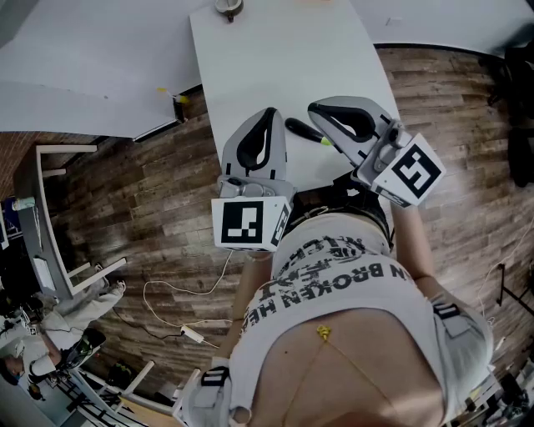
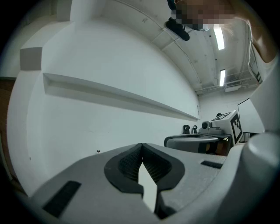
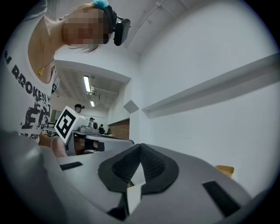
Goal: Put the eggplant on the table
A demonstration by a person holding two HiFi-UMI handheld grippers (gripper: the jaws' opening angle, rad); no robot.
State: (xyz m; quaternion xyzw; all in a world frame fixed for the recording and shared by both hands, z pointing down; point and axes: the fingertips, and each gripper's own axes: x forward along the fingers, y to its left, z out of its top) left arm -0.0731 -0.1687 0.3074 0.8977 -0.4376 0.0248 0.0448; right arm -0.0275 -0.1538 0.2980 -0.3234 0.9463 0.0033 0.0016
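A dark eggplant (image 1: 302,130) with a yellow-green stem end lies on the white table (image 1: 284,58), near its front edge. It rests between my two grippers, and its right end runs under the right one. My left gripper (image 1: 269,113) is held just left of it, jaws shut with nothing between them. The right gripper (image 1: 314,107) hovers just right of it, also shut and empty. The left gripper view (image 2: 141,145) and the right gripper view (image 3: 140,145) both show the tips meeting against a white wall; the eggplant is in neither view.
A small round object (image 1: 227,8) sits at the table's far end. A second white surface (image 1: 83,67) lies to the left, with a yellow item (image 1: 180,99) at its corner. A white cable (image 1: 188,332) and a metal rack (image 1: 50,225) are on the wooden floor.
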